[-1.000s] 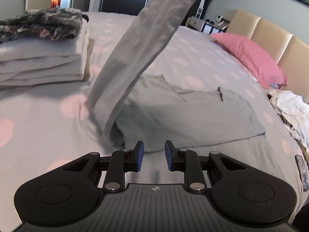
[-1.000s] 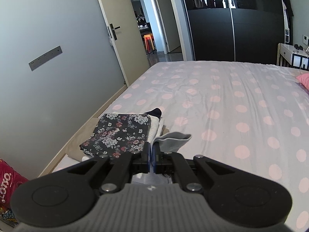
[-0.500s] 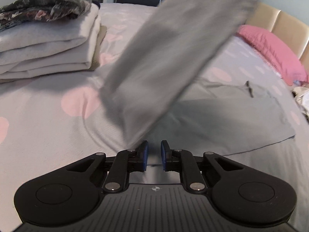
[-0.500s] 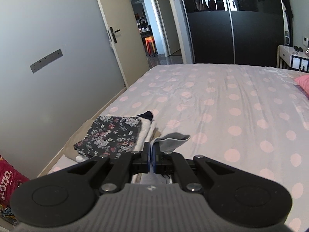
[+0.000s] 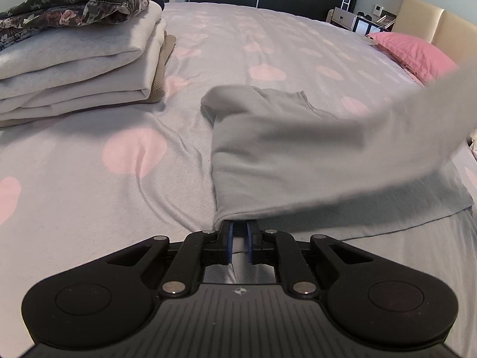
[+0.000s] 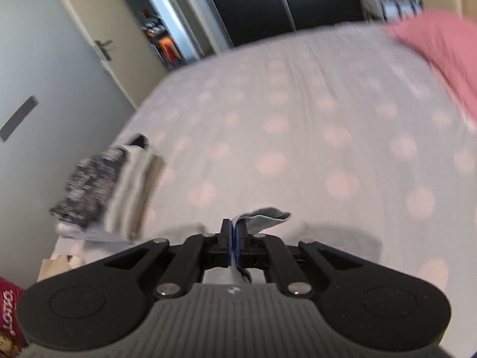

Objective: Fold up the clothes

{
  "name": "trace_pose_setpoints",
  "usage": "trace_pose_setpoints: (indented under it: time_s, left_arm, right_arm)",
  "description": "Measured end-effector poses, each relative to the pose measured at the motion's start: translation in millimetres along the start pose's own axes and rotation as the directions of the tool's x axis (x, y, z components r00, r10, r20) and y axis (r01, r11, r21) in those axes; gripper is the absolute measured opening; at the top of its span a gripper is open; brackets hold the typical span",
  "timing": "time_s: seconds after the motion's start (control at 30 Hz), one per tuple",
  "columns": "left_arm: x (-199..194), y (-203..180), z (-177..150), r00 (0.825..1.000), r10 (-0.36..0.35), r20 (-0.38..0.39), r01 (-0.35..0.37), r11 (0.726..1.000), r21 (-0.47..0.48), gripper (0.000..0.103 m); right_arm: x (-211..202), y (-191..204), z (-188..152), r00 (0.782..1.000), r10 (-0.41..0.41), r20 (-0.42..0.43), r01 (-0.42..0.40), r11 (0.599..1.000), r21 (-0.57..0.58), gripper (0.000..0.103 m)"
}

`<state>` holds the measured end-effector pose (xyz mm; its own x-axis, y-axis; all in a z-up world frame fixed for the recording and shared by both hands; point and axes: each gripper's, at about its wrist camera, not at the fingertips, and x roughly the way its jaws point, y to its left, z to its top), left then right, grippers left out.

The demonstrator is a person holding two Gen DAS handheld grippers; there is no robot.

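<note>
On the bed point(image 5: 89, 203), a grey garment point(image 5: 298, 161) lies partly folded beside a stack of folded clothes point(image 5: 77, 59). The left tool point(image 5: 238, 232) sits at its near edge, jaws slightly apart, fabric draped over the tips. The right tool point(image 6: 234, 232) is clamped on a grey fabric end point(image 6: 262, 216), lifted above the bed.
</note>
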<state>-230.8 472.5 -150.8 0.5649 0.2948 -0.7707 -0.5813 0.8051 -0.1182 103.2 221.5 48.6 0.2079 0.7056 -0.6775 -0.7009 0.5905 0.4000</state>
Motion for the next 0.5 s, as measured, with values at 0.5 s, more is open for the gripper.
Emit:
trace_pose_setpoints:
  time_s: [0.5]
  left_arm:
    - [8,-4,0,1.0,0.013,-0.004,-0.013,1.0,-0.026,0.008]
  right_arm:
    - [77,-157,-103,0.989,-0.067,-0.135,0.104,0.953,0.286,0.003]
